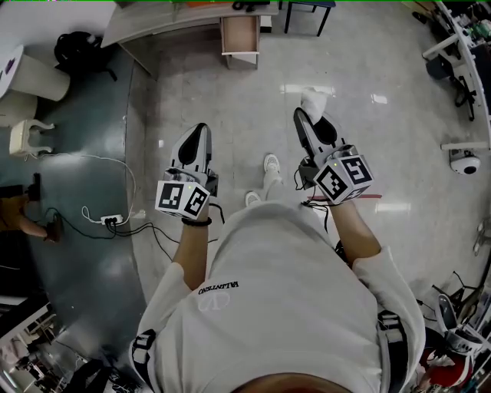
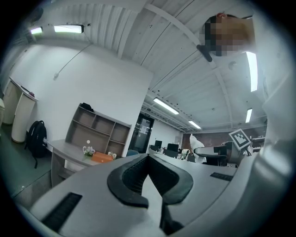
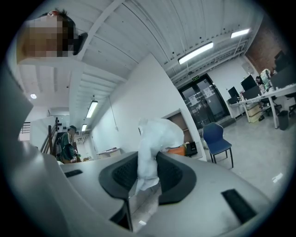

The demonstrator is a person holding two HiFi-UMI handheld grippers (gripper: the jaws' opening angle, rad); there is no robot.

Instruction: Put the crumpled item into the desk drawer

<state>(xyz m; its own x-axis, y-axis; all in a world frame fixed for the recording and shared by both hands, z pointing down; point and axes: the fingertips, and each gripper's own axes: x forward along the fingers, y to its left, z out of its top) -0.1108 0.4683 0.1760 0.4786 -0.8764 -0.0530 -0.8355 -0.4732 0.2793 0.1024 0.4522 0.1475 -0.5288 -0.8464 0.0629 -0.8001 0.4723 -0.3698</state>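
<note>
The right gripper (image 3: 148,156) has its dark ribbed pads pressed on the crumpled item (image 3: 157,136), a white wad of paper-like stuff. The jaws stand partly apart with the wad filling the gap between them, and its bulk pokes out past the tips. The left gripper (image 2: 148,158) is closed: its pads meet at the tips with nothing between them.

In the head view both grippers sit mid-frame, pointing toward the top of the picture, and each carries a cube with black-and-white square markers. The right cube (image 1: 344,178) is right of centre and the left cube (image 1: 182,198) left of centre. The only print I can read is "VALENTINO" across the person's white shirt (image 1: 219,288), low in the frame.

The wad hangs over the pale glossy floor (image 1: 383,138), well apart from the desk drawer (image 1: 239,34), which stands pulled open at the top centre of the frame, jutting from the grey desk (image 1: 165,21).
</note>
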